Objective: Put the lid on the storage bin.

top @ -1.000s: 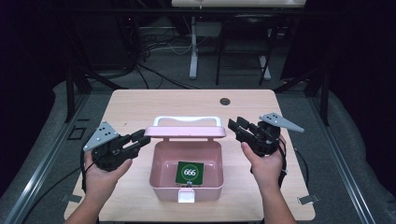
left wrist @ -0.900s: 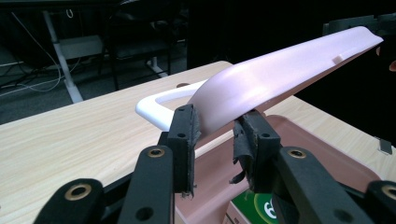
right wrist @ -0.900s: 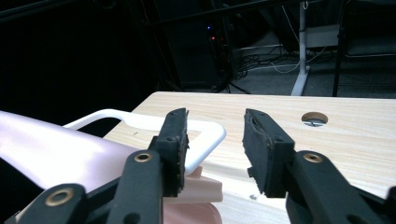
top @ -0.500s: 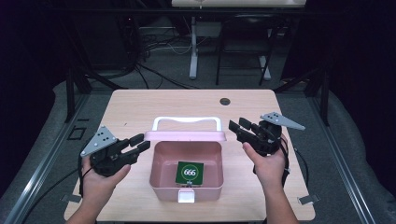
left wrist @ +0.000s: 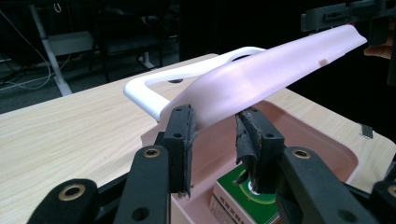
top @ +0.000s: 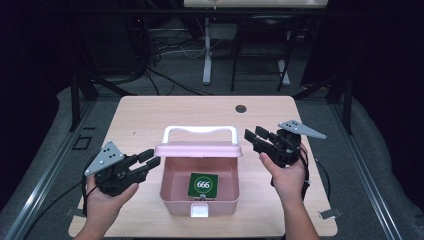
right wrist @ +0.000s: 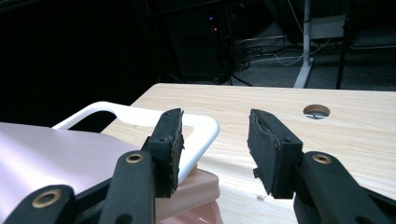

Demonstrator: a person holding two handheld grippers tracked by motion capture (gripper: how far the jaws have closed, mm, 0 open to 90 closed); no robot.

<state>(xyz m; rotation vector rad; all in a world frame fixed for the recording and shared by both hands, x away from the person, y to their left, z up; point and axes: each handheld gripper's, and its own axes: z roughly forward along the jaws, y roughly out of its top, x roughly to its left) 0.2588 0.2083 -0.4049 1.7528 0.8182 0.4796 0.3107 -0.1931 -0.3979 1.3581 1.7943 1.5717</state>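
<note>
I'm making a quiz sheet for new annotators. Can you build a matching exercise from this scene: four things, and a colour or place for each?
Things:
1. box lid
2. lid handle
3. green card
4. cable hole

Descriptions:
A. white
B. inside the pink box
C. in the tabletop, far side
D. pink, raised open

Pairs: 1-D, 2-A, 3-B, 4-C

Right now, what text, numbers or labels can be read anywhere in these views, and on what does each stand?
"666": white digits inside a white ring on the green card lying in the pink box.
In the left gripper view the card's print is cut off by the gripper and unreadable.
White tab on the box front: no readable mark.
Lid, table, right gripper: no text seen.
</note>
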